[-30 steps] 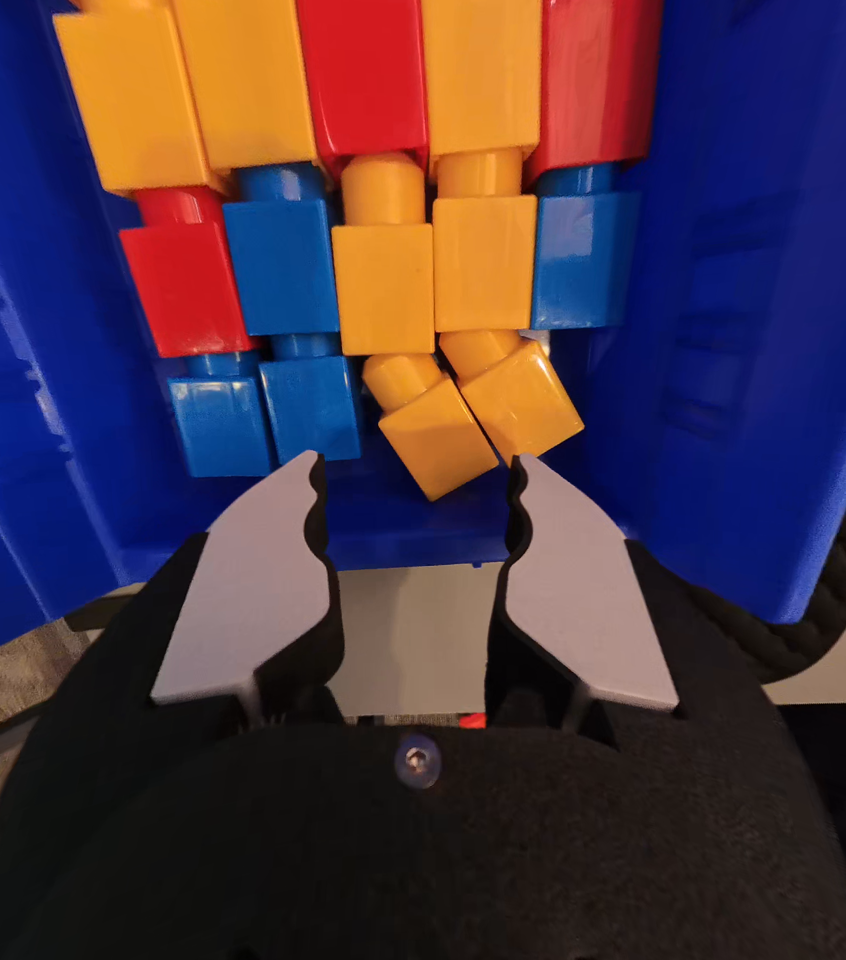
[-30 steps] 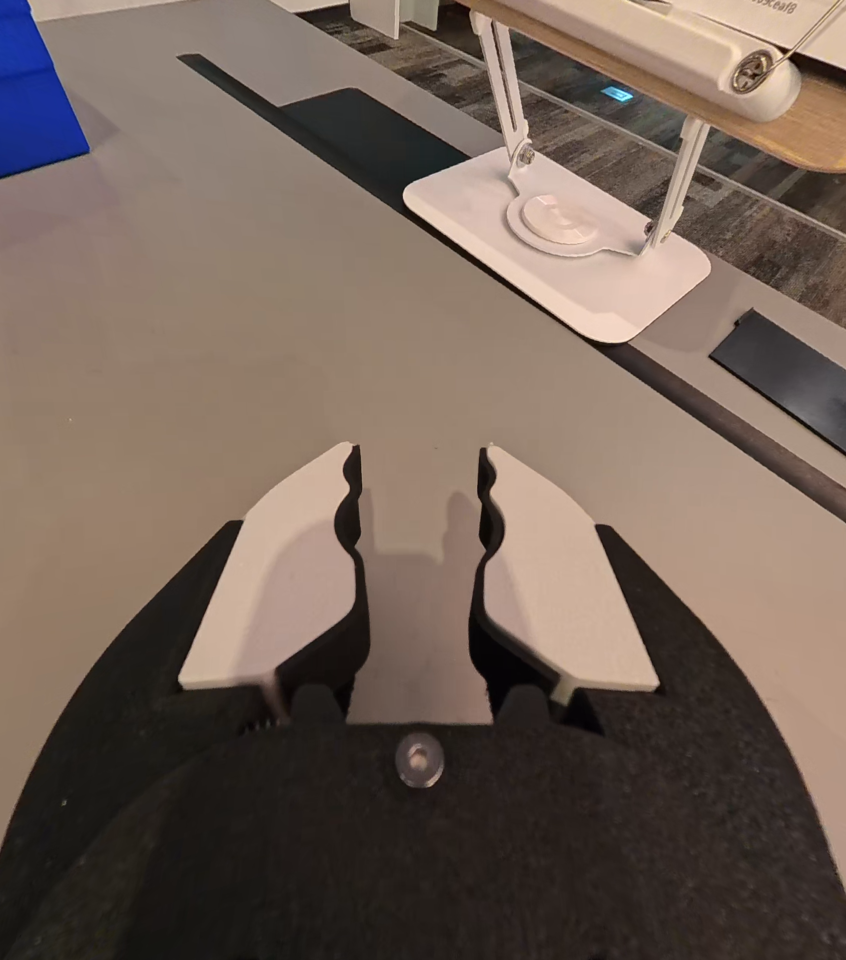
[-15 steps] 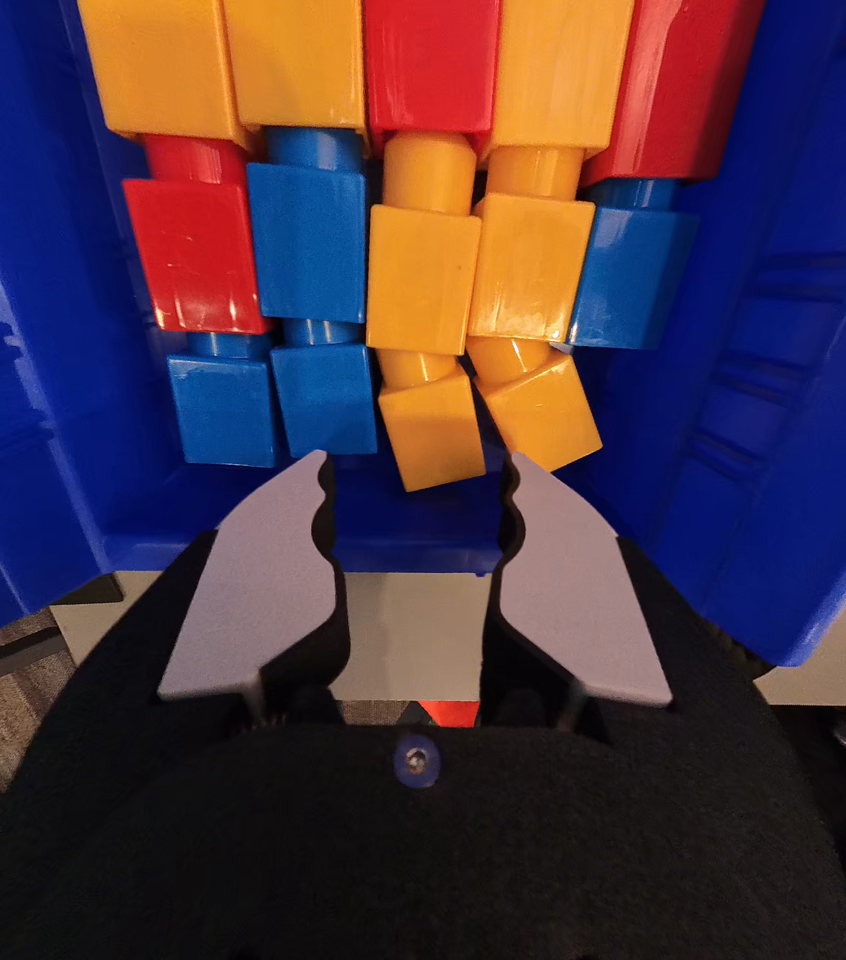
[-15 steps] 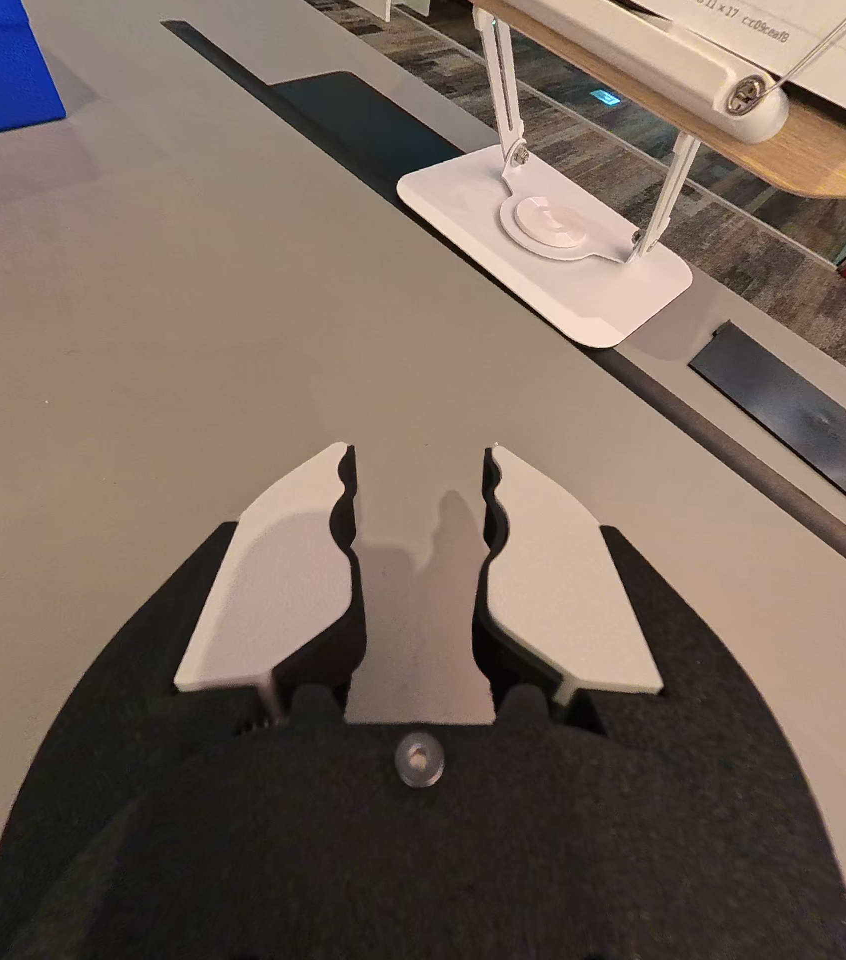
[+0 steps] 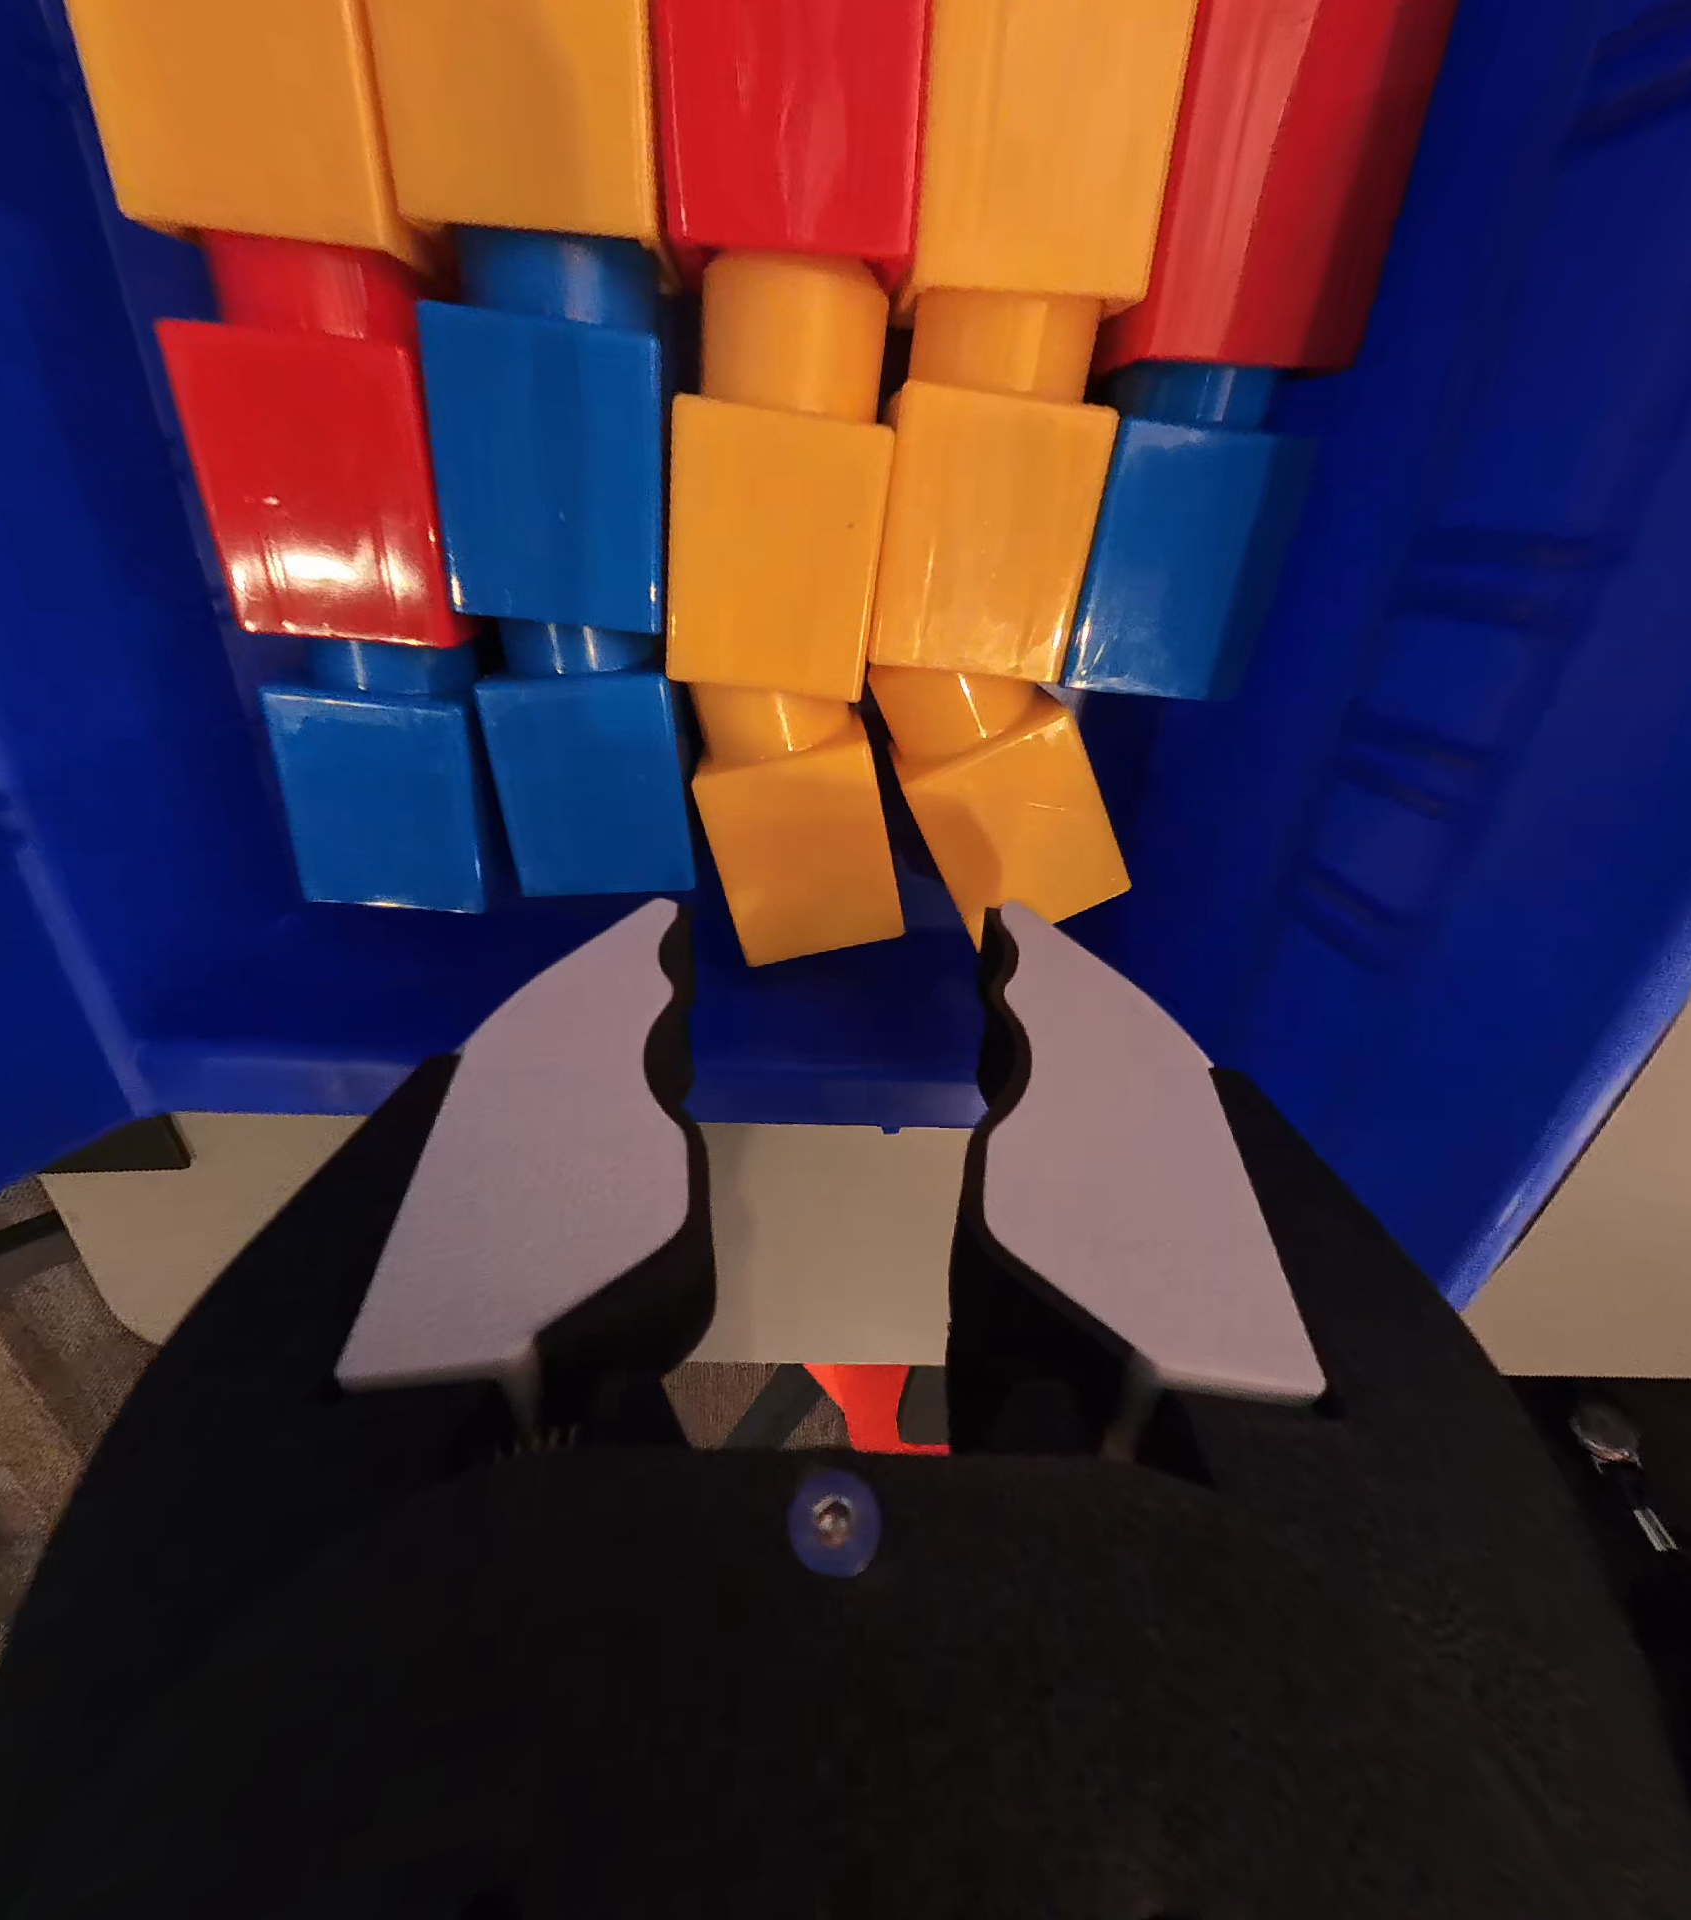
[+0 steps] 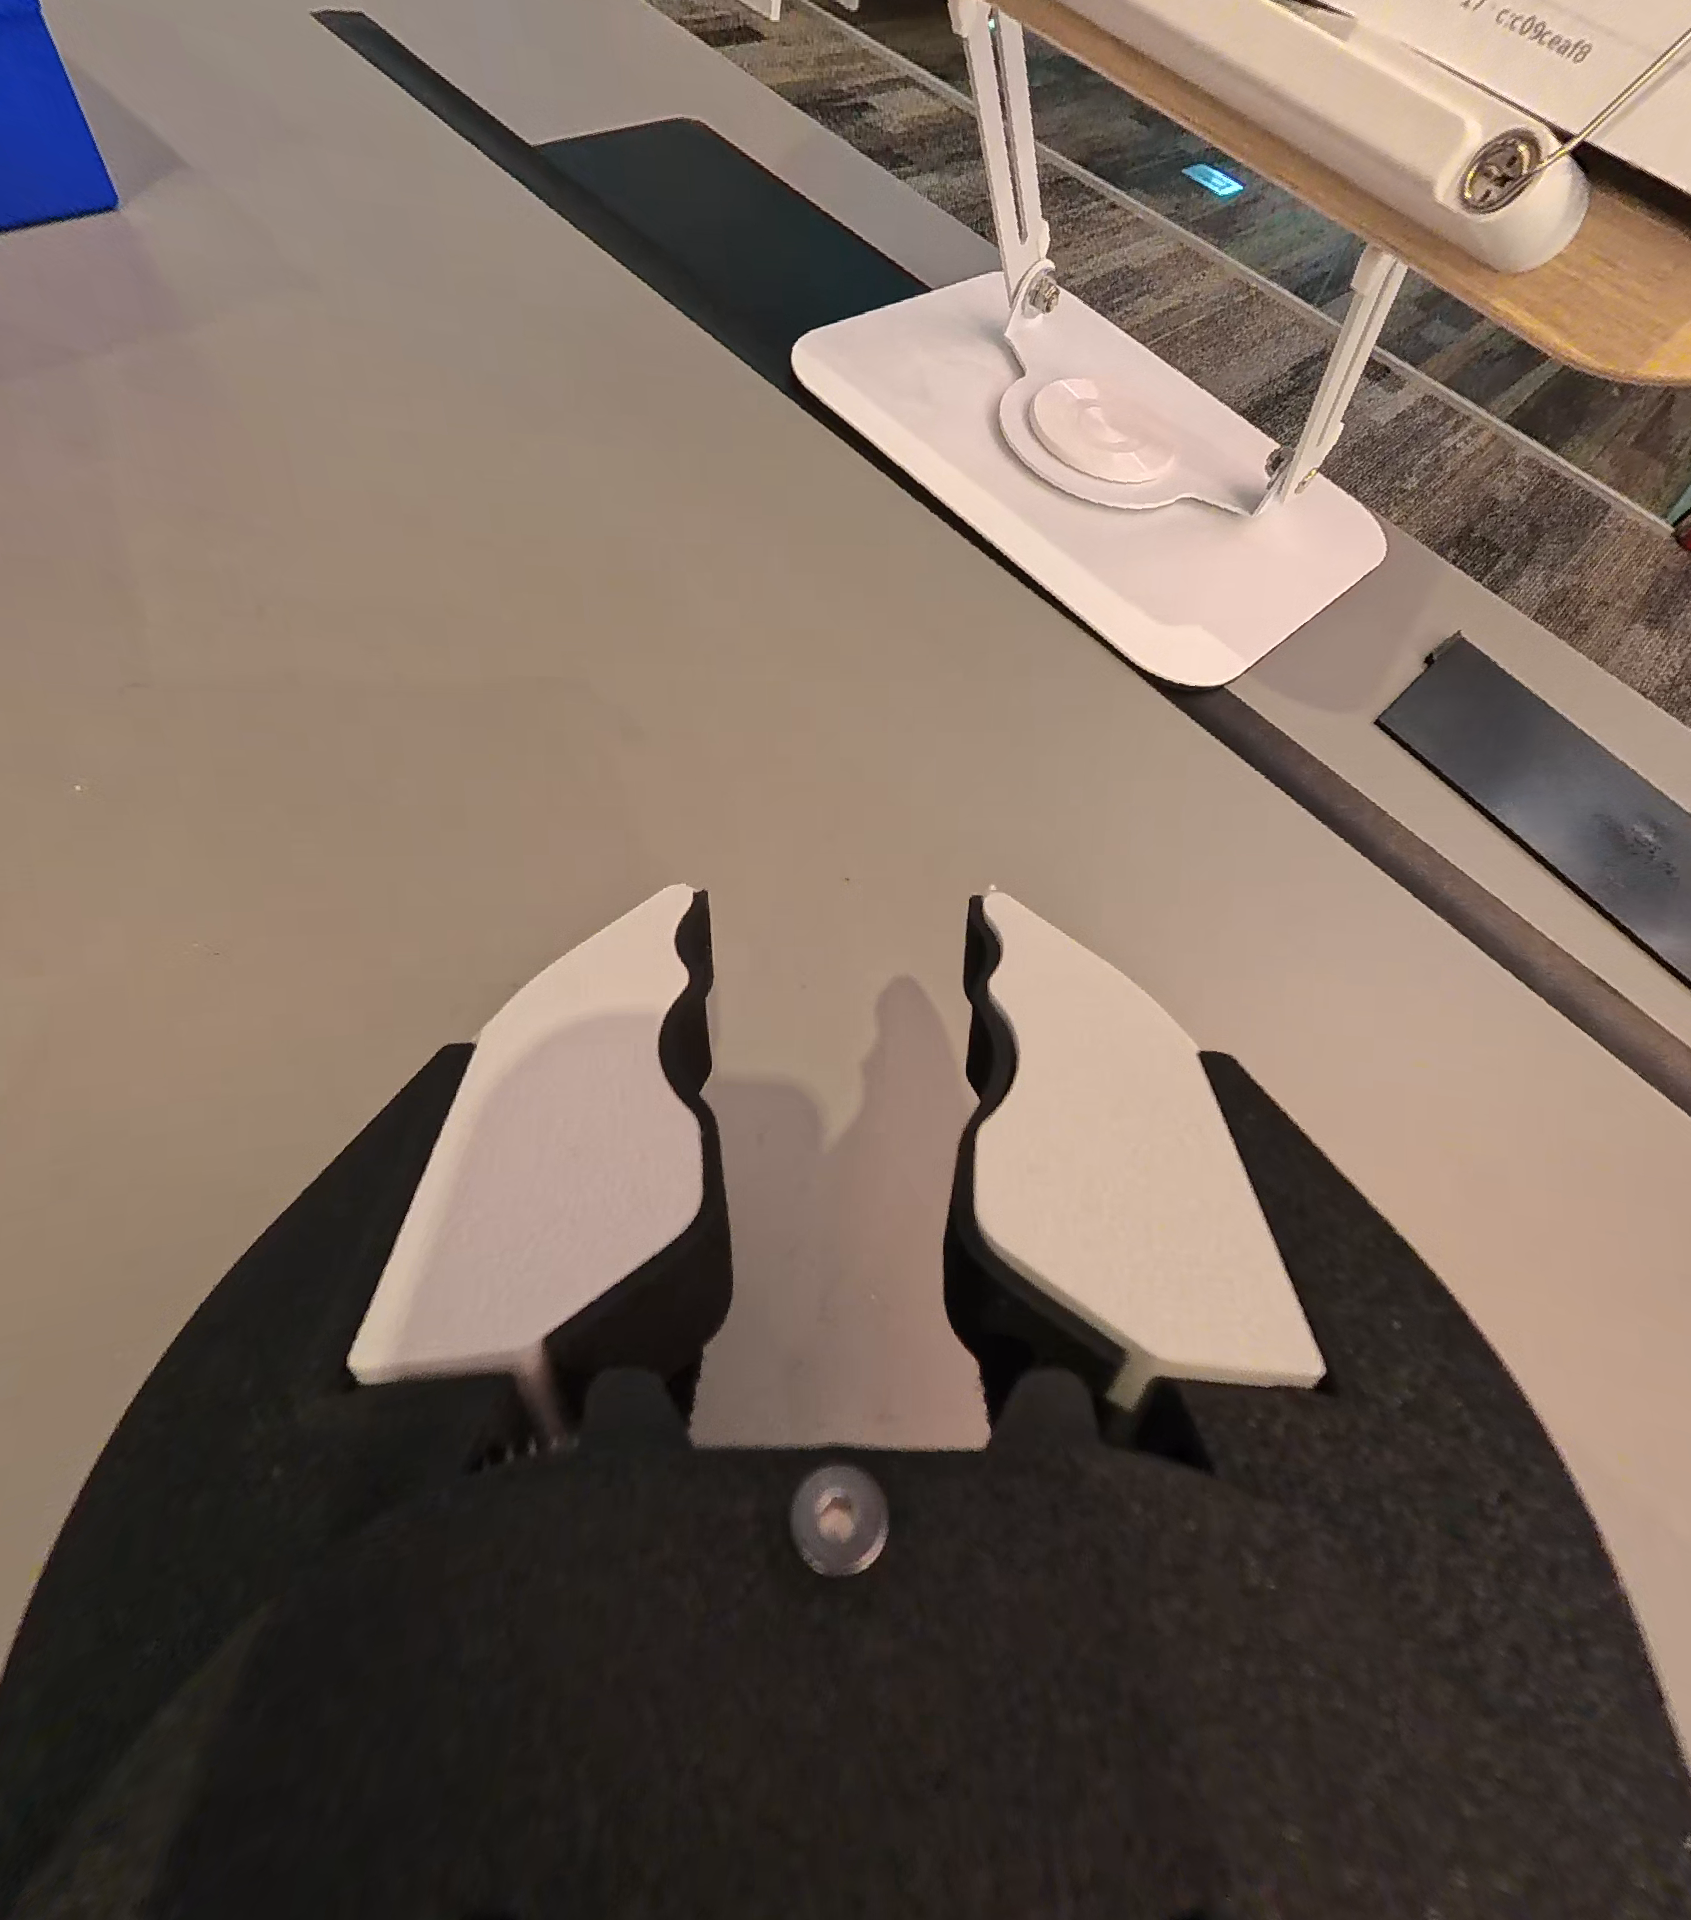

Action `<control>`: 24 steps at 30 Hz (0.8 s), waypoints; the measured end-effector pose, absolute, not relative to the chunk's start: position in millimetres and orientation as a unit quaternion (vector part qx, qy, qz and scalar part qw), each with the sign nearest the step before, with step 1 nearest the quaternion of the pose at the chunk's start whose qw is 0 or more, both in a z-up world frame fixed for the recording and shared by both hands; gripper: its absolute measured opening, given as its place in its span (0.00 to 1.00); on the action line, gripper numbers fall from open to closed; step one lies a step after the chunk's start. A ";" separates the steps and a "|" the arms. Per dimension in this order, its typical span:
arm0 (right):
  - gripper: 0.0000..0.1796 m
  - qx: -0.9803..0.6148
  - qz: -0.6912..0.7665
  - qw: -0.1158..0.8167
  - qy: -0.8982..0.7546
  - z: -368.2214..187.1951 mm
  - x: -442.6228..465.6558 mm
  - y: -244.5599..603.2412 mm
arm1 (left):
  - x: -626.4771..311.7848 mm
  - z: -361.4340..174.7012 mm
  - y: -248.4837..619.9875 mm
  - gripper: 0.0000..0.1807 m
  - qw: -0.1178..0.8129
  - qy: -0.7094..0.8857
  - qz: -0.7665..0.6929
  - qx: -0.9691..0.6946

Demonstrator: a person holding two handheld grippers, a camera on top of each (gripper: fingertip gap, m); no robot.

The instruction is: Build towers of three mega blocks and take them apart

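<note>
The blue bin (image 5: pixel 1506 727) holds five towers of mega blocks, lying side by side on the bin floor. Each tower's long axis runs away from the left wrist camera, studs pointing toward the far end of the bin and open bases toward the camera.

Contents, from the left of that view:
- Tower 1: blue block (image 5: pixel 373 800) nearest, red block (image 5: pixel 311 488) in the middle, yellow farthest.
- Tower 2: two blue blocks, then yellow.
- Tower 3: nearest yellow block (image 5: pixel 799 842), a second yellow, then red.
- Tower 4: tilted yellow block (image 5: pixel 1017 821), a second yellow, then yellow.
- Tower 5: blue block (image 5: pixel 1184 561), then red (only two blocks show).

The nearest blocks of towers 3 and 4 are skewed off their tower axes, their near ends swung to the right; tower 4's is skewed more.

The left gripper (image 5: pixel 830 914) is over the near lip of the bin, fingers spread and empty. Its tips are just short of the nearest yellow block, which lines up with the gap between them.

The right gripper (image 6: pixel 836 899) is over the bare grey table (image 6: pixel 353 623), fingers apart, holding nothing. A white stand (image 6: pixel 1111 488) sits at the table's far edge, well apart from the gripper. A corner of the bin shows at the upper left of the right wrist view.
</note>
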State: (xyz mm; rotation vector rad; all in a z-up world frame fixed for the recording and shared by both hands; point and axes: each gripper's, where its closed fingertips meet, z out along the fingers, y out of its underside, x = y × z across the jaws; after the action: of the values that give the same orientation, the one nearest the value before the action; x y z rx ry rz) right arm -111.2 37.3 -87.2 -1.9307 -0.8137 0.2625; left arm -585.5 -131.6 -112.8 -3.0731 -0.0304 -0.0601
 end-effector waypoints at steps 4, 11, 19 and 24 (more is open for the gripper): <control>0.25 -0.795 0.110 0.493 -0.336 -86.7 -111.7 37.0 | -587.3 -117.5 -134.0 0.28 0.022 -0.009 -0.013 -1.000; 0.25 -0.795 0.102 0.492 -0.339 -87.1 -110.9 37.1 | -593.0 -124.2 -134.7 0.21 0.014 -0.014 -0.011 -1.000; 0.25 -0.796 0.100 0.488 -0.343 -89.1 -112.3 36.4 | -593.9 -126.3 -131.3 0.20 0.022 -0.023 -0.023 -0.999; 0.25 -0.798 0.097 0.485 -0.345 -91.4 -111.5 36.7 | -593.5 -127.0 -133.0 0.18 0.026 -0.007 -0.022 -0.999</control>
State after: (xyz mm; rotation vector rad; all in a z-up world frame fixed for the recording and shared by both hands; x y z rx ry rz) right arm -111.5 36.7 -91.4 -1.9415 -0.8397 0.2355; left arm -593.5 -133.0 -127.0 -3.0892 -0.0229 -0.0668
